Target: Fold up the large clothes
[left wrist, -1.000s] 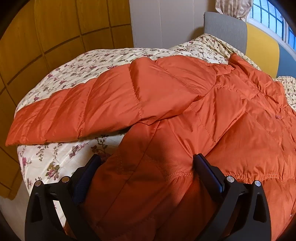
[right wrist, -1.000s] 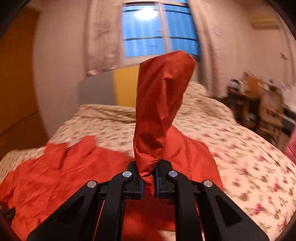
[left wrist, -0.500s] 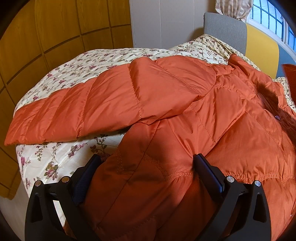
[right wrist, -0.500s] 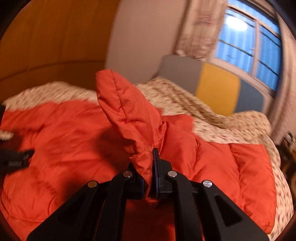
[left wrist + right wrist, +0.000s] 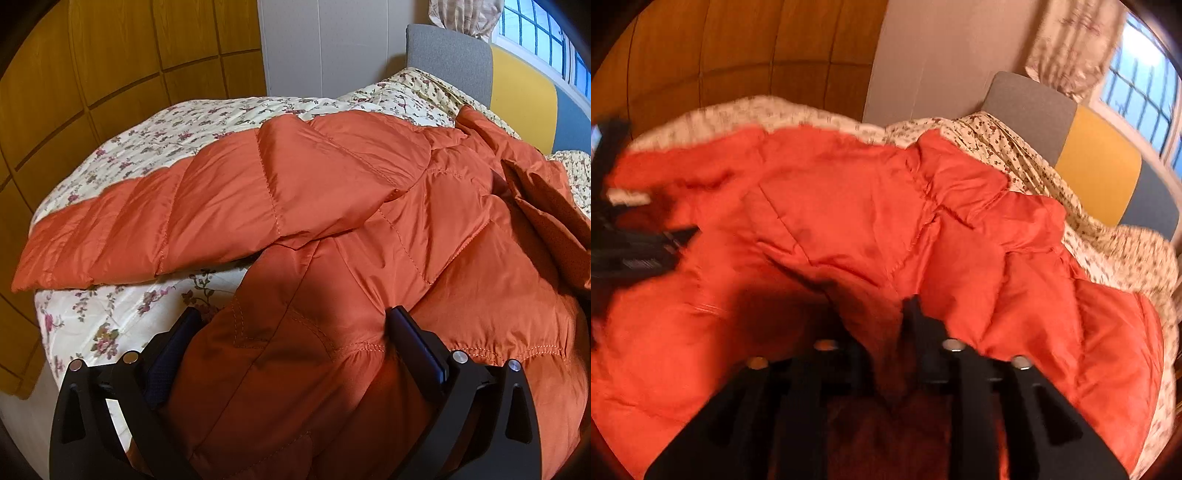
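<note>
An orange down jacket (image 5: pixel 369 229) lies spread on a floral bed quilt (image 5: pixel 166 125). One sleeve (image 5: pixel 184 221) stretches out to the left. My left gripper (image 5: pixel 294 314) rests on the jacket's near hem, its fingers wide apart with puffy fabric bulging between them. In the right wrist view the jacket (image 5: pixel 849 206) fills the middle, blurred. My right gripper (image 5: pixel 875 306) is low over it and its jaws are opening, with a fold of the other sleeve (image 5: pixel 960 236) still lying in the gap. That sleeve (image 5: pixel 546 206) lies across the jacket's right side.
Wooden wardrobe panels (image 5: pixel 110 55) stand behind the bed on the left. A grey and yellow headboard (image 5: pixel 448 55) and a window (image 5: pixel 1137 74) are at the back right. The left gripper's dark body (image 5: pixel 628 251) shows at the left edge of the right wrist view.
The right gripper swung the raised sleeve down and across onto the jacket body, then its shut jaws parted. The left gripper stayed put on the hem.
</note>
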Demonstrator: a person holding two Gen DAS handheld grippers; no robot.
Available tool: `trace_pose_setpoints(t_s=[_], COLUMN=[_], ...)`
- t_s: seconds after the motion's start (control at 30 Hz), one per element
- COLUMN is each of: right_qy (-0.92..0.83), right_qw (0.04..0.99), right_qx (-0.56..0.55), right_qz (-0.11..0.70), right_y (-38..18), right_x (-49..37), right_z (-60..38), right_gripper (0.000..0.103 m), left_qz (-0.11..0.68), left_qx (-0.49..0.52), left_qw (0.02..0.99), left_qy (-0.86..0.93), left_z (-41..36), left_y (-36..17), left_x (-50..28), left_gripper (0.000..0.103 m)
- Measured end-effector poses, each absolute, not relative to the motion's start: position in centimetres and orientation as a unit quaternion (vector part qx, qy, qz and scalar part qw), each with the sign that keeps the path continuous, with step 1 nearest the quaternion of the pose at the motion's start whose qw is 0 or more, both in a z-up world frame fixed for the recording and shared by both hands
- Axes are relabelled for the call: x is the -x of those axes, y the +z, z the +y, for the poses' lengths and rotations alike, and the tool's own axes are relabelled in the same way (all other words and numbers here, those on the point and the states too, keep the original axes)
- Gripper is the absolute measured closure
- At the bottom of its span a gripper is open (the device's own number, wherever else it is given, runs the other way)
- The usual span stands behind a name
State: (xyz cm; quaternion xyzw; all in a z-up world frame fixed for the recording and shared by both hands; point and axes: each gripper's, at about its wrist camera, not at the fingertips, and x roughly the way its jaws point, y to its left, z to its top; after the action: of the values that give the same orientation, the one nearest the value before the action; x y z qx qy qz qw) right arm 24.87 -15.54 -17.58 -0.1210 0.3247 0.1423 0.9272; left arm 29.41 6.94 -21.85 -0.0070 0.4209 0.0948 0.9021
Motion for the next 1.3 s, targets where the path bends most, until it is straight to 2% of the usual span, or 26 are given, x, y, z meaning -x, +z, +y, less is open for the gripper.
trace_pose_setpoints(t_s=[0.13, 0.23, 0.27, 0.33, 0.37, 0.43, 0.57, 0.63, 0.7, 0.83, 1.0, 1.1, 1.2, 1.3], right_qy=[0.131, 0.065, 0.03, -0.055, -0.08, -0.102, -0.098, -0.121, -0.135, -0.137, -0.124, -0.128, -0.123, -0.145], right_qw=[0.953, 0.969, 0.972, 0.967, 0.962, 0.952, 0.942, 0.927, 0.912, 0.903, 0.906, 0.919, 0.927, 0.907], right_qx=[0.046, -0.027, -0.047, -0.083, -0.1, -0.133, -0.114, -0.132, -0.148, -0.155, -0.196, -0.197, -0.143, -0.136], right_qz=[0.27, 0.237, 0.23, 0.235, 0.242, 0.256, 0.299, 0.329, 0.359, 0.376, 0.355, 0.317, 0.325, 0.37], right_y=[-14.1, -13.1, -13.0, -13.2, -13.5, -14.3, -16.1, -17.7, -19.4, -21.4, -20.7, -18.3, -17.4, -19.7], right_x=[-20.3, -18.8, -18.6, -19.2, -19.8, -21.0, -25.0, -26.5, -27.7, -29.2, -27.4, -23.7, -21.5, -21.7], right_z=[-19.5, -24.3, -26.0, -29.4, -30.7, -32.7, -33.2, -34.4, -35.2, -36.2, -37.5, -36.6, -34.3, -34.3], right_gripper=[0.057, 0.059, 0.059, 0.07, 0.071, 0.075, 0.076, 0.084, 0.091, 0.092, 0.09, 0.07, 0.073, 0.075], left_qz=[0.422, 0.361, 0.347, 0.328, 0.326, 0.328, 0.352, 0.383, 0.409, 0.423, 0.423, 0.422, 0.421, 0.42], left_qx=[0.008, 0.052, 0.053, 0.041, 0.03, -0.005, -0.098, -0.119, -0.093, -0.07, -0.074, -0.071, -0.071, -0.073], left_qw=[0.904, 0.93, 0.936, 0.944, 0.944, 0.942, 0.925, 0.911, 0.903, 0.898, 0.898, 0.898, 0.899, 0.899], left_qy=[0.068, 0.044, 0.034, -0.002, -0.024, -0.069, -0.104, -0.097, -0.097, -0.101, -0.099, -0.101, -0.101, -0.1], left_z=[6.1, 4.8, 4.1, 1.4, -0.2, -3.7, -8.8, -9.6, -8.7, -7.9, -8.4, -8.8, -8.8, -8.8], left_y=[-19.5, -15.5, -14.6, -12.9, -12.6, -12.8, -16.3, -18.5, -19.9, -20.9, -21.3, -21.4, -21.4, -21.4], left_x=[-28.9, -27.6, -27.5, -27.8, -28.3, -29.4, -32.7, -34.2, -35.5, -36.4, -35.8, -35.5, -35.4, -35.3], left_gripper=[0.003, 0.003, 0.003, 0.003, 0.003, 0.003, 0.003, 0.008, 0.007, 0.003, 0.003, 0.003, 0.003, 0.003])
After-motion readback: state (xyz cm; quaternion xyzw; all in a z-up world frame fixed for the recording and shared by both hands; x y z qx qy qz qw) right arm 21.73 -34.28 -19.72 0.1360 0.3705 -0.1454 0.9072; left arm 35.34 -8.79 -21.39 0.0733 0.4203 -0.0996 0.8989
